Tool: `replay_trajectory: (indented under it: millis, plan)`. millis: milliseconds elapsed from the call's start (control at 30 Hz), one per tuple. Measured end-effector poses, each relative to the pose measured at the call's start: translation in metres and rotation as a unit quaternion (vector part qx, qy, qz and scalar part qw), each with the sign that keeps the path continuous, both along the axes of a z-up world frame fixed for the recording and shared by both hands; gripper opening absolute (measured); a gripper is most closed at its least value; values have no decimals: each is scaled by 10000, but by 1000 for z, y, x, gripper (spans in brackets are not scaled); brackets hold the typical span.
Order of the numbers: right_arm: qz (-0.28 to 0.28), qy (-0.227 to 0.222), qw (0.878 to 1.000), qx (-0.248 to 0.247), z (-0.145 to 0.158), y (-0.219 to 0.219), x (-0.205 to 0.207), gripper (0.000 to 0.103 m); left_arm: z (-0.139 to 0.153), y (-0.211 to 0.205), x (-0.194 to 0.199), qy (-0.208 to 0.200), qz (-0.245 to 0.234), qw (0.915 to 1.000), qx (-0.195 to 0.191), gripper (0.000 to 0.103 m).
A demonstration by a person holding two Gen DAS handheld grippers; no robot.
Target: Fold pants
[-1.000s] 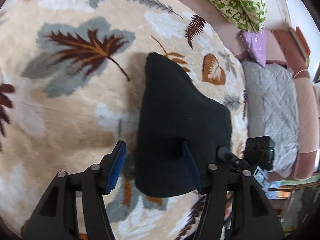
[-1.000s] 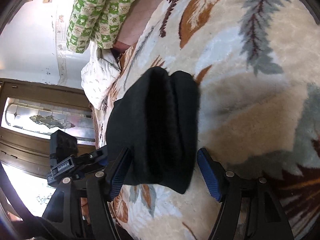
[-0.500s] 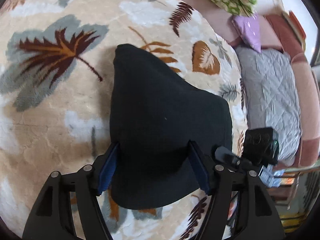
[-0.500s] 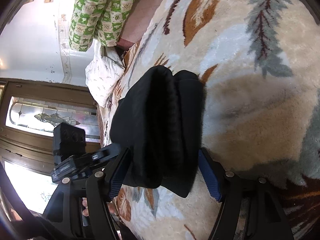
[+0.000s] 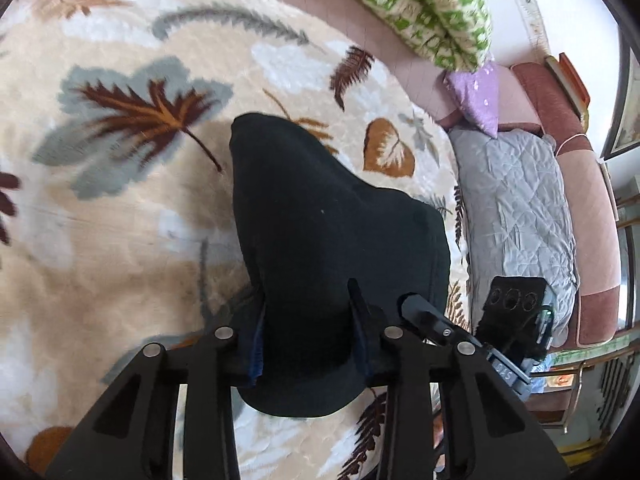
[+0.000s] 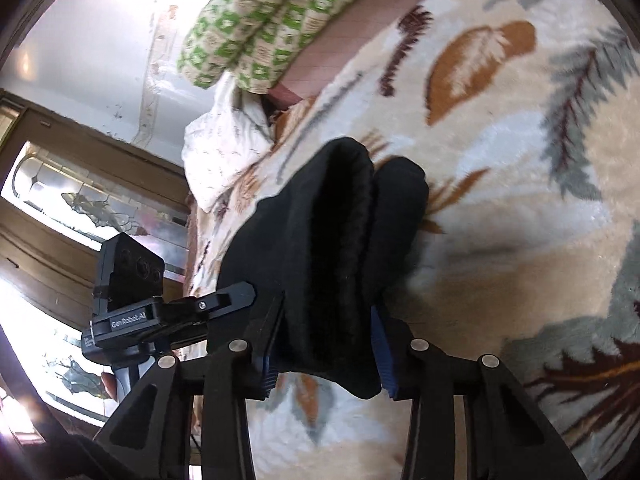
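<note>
Black pants (image 5: 320, 240) pinched in left gripper (image 5: 306, 336) and right gripper (image 6: 326, 344).

i log one readable mark: white lettering "genrobot.ai" on the side of the left gripper (image 6: 172, 320) body, seen from the right wrist view. beside it, further small white characters, too small for me to read. on the right gripper (image 5: 508, 372) body, pale characters, blurred, illegible to me.

Black pants (image 5: 320, 240), beige leaf-print blanket (image 5: 120, 240)
</note>
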State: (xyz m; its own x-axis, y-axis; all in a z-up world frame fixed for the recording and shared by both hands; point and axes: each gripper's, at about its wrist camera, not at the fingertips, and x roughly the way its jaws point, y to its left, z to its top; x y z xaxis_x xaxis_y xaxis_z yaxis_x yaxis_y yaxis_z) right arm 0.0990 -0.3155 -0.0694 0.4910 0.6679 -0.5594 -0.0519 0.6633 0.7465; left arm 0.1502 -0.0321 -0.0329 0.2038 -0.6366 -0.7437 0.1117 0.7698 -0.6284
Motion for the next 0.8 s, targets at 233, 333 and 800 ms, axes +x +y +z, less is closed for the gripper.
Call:
replay_trajectory:
  millis: [233,333,800]
  plan:
    - [354,-483,9982,-21,49,48,12,39,40,50,-2,-478,374,9981,77,32]
    - [488,-483,9976,-16,49,74,20,39,33,67,0,-450,443,9974,338,32]
    - [496,127,9945,-916,-27,86,24,50,-33,50,12,-469,-263,9870,1515,66]
